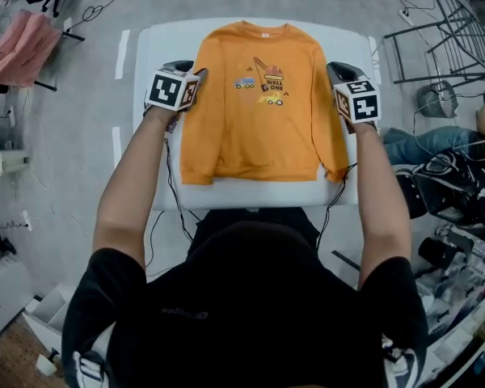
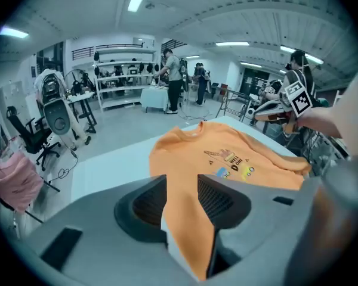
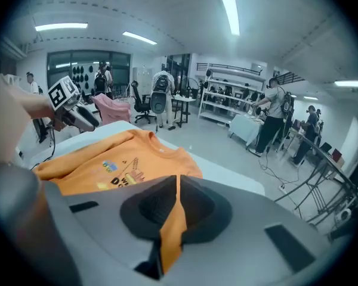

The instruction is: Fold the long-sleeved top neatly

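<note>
An orange top lies flat on a white table, front side up, with its neck at the far end, away from the person. It sits right between the two tools. The left gripper is at the top's edge, up near the shoulder, and points down at a slant. Its jaws are wide open. Orange cloth shows in the gap between them, but the pads are not pressing on it, so this tool holds nothing. The right gripper is at the other edge of the top, also near the shoulder, and slants down too. Its jaws are almost closed, and a thin strip of the orange cloth is pinched between them. The small picture of a digger and cars on the chest is about level with both tools and midway between them. The bottom hem of the top is behind the tools, close to the person's body. Well off to the outer side of the left gripper, some pink cloth hangs beside the table.
</note>
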Demonstrator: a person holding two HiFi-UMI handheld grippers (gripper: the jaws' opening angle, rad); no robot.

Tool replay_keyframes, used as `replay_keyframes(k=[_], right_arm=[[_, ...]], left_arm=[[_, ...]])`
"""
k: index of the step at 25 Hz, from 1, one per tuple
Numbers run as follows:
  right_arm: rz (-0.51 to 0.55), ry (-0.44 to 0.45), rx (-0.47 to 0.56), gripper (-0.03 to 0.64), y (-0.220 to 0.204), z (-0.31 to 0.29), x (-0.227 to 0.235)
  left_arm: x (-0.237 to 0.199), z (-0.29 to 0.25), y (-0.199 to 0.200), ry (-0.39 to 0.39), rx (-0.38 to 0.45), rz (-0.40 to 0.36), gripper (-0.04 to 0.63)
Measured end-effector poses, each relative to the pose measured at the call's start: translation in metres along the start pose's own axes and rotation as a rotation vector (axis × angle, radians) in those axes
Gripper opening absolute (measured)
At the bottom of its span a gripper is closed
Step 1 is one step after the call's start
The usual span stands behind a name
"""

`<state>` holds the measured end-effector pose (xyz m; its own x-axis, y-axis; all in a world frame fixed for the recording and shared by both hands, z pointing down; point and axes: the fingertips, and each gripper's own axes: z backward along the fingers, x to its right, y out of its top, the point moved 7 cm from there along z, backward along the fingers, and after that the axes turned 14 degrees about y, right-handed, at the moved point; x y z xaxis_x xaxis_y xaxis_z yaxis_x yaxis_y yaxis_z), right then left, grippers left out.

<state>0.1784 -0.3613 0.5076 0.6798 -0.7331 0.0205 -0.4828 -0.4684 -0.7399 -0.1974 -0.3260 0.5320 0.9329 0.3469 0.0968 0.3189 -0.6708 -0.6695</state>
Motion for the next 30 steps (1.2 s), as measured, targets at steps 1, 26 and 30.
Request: replay_keyframes(k=[1,26,30], right_arm=[[0.010,0.003,-0.006,0.023,-0.007,0.009,-0.014],[0.064,0.198,-0.105,0.100,-0.201,0.106,-0.190],[0.102,0.185,-0.149,0.128,-0.207,0.099,-0.198]], left_arm=[[0.007,0.008,-0.009,-0.013,0.006,-0.025,0.163],[0.187,0.145,-0.180,-0.024,-0.061,-0.030,0.161],[0.184,0.134,-0.200,0.127,-0.100,-0.069,0.162]])
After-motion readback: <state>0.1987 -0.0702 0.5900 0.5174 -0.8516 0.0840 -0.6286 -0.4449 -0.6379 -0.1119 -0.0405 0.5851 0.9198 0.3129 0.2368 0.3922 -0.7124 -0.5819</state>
